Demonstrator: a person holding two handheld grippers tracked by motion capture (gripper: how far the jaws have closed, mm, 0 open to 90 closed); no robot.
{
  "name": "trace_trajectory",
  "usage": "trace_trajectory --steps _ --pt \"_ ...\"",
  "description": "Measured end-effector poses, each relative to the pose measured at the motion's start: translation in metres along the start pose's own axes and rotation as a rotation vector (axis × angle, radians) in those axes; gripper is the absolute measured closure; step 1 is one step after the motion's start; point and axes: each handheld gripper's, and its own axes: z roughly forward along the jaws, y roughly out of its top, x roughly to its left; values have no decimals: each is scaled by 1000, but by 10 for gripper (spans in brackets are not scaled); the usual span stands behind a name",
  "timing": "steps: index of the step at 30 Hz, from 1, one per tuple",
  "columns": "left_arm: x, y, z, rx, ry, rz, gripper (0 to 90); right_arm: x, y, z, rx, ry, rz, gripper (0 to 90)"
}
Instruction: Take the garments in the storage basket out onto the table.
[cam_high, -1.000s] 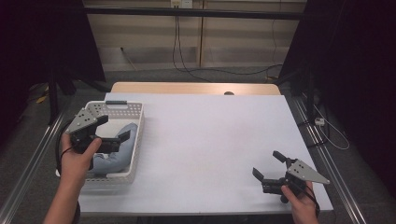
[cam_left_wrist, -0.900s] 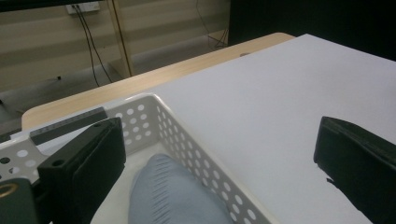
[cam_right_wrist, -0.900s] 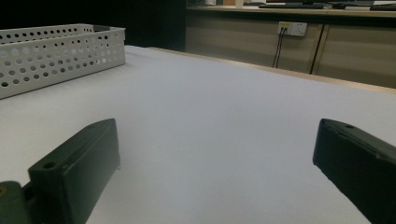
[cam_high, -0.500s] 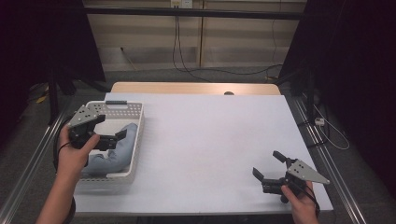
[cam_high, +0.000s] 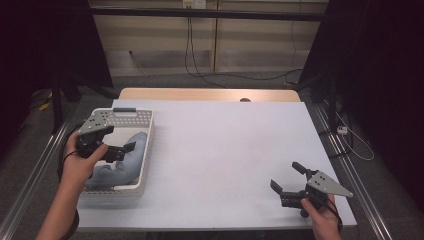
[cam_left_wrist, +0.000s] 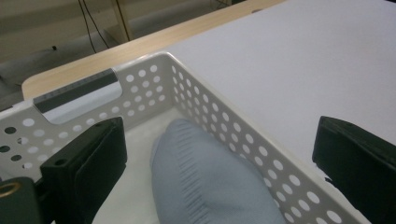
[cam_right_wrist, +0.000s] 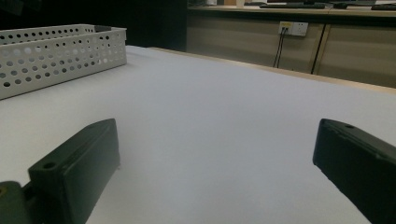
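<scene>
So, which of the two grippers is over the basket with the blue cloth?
The left gripper, open above the white perforated basket, where the light blue cloth lies. The right gripper, also open, is low over the bare table, far from the basket.

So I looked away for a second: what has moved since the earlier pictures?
The left gripper has drifted toward the person over the white basket, above the light blue cloth; its jaws stay open and hold nothing. The right gripper has stayed put near the table's front right corner, jaws open. Basket and cloth are unmoved.

Blue cloth (cam_left_wrist: 210, 182) in white basket (cam_left_wrist: 219, 114)
</scene>
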Motion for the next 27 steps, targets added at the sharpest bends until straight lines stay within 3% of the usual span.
trace_trajectory --steps 12,27 --pt "7 -8 10 92 -20 31 36 0 0 0 7 1 2 3" --pt "11 -15 15 165 -19 46 38 0 -1 0 8 1 1 3"
